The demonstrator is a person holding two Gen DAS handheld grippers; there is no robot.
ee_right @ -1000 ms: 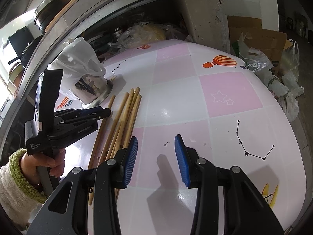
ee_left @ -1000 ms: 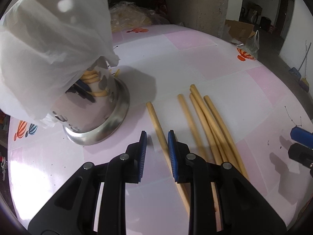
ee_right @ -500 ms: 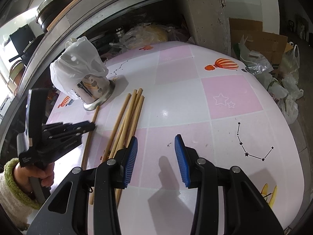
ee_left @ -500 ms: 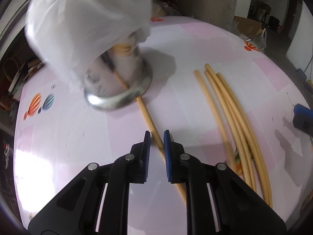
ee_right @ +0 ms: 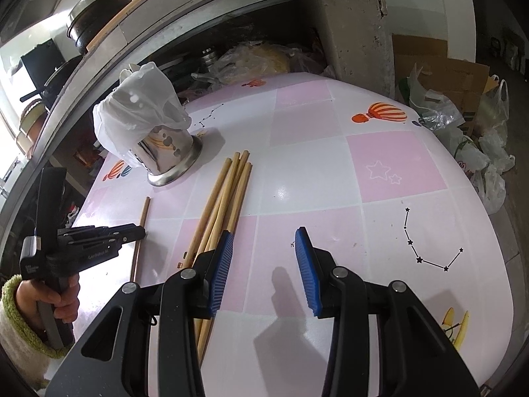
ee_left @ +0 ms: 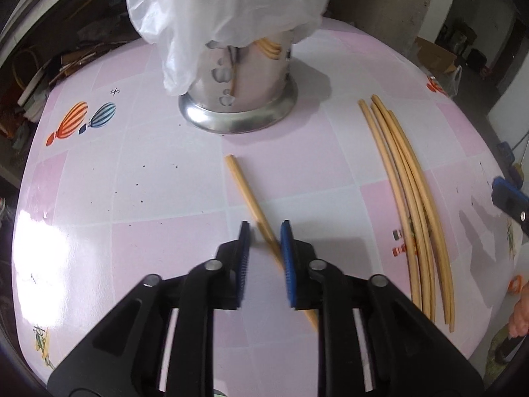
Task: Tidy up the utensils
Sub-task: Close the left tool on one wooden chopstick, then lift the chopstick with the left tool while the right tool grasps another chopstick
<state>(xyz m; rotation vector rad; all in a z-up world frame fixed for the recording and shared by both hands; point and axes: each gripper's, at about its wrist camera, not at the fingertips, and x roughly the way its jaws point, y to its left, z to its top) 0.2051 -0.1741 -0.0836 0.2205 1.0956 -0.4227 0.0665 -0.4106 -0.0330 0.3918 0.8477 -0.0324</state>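
Chopsticks are the task's things, and most of them lie loose on the table, a pink-and-white checked top printed with balloons and stars. A steel holder stands upright near the table's far left edge, its flared base on the surface and a crumpled white plastic bag draped over its top. The bag hides the mouth, so what the holder contains cannot be made out; curved tan lines on its shiny wall look like reflections, though I cannot be sure.

A single chopstick lies on the table just in front of the holder, apart from its base, and runs between the blue pads of the left tool. Its jaws have just been opening; the stick passes close along the right pad with a clear gap at the other, so the tool looks released rather than clenched. From the right wrist view, a hand in a fuzzy cream sleeve with a green cuff holds that tool.

A bundle of chopsticks lies side by side, well apart from the single one. The right tool hangs above the table with its jaws spread and nothing between them, its left pad over the bundle's near part.
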